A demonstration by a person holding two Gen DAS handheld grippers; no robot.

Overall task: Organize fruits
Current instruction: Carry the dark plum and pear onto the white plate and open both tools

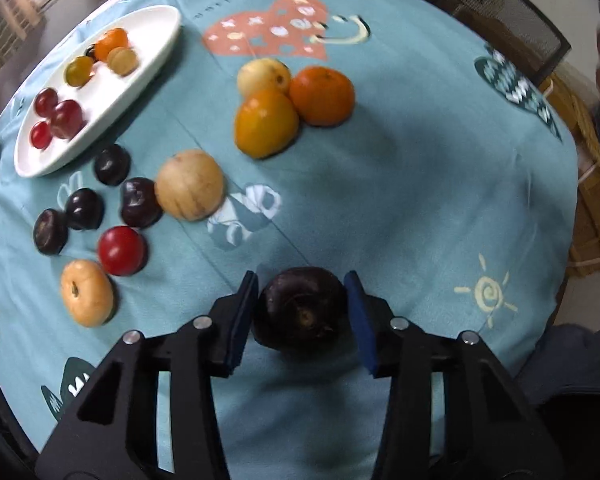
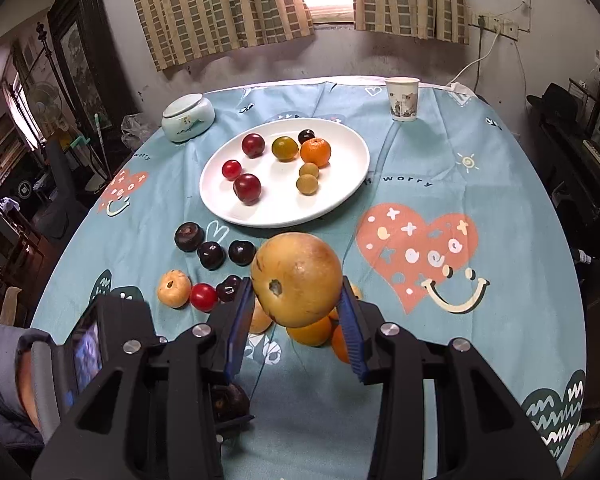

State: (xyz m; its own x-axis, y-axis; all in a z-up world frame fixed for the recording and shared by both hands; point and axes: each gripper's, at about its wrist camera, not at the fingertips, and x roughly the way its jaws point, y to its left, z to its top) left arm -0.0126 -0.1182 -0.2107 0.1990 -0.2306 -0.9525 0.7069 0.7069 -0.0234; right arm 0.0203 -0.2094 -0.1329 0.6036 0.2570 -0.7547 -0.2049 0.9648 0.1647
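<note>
In the left wrist view, a dark round fruit (image 1: 300,310) is seen between the blue pads of the left tool (image 1: 302,312). The pads stand close on either side of it, yet whether they press it cannot be told, and the fruit appears to rest on the desk (image 1: 420,200). At about ten o'clock a white plate (image 1: 156,48) is found, already loaded with red fruits (image 1: 58,118), a greenish one (image 1: 79,71) and a small orange one (image 1: 112,42). Still off the plate, at nine o'clock, four dark plums (image 1: 112,164), a red fruit (image 1: 121,251), a tan flat fruit (image 1: 87,293) and a pale round fruit (image 1: 189,185) are left on the cloth. At twelve o'clock a cluster of three is seen: a yellow fruit (image 1: 263,74), an orange persimmon-like fruit (image 1: 266,123) and a mandarin (image 1: 322,95).

In the right wrist view, a large tan fruit (image 2: 297,279) is gripped by the right tool (image 2: 298,304), its pads closed against both sides, and it is held above the desk. The plate (image 2: 340,196) lies at twelve o'clock, with eight small fruits counted on it. Dark plums (image 2: 211,255) and the red fruit (image 2: 203,297) are seen at ten o'clock. Orange fruits (image 2: 310,332) are partly hidden below the held fruit.

The task is judged to be under way, perhaps near half done: many loose fruits are yet to be sorted.
</note>
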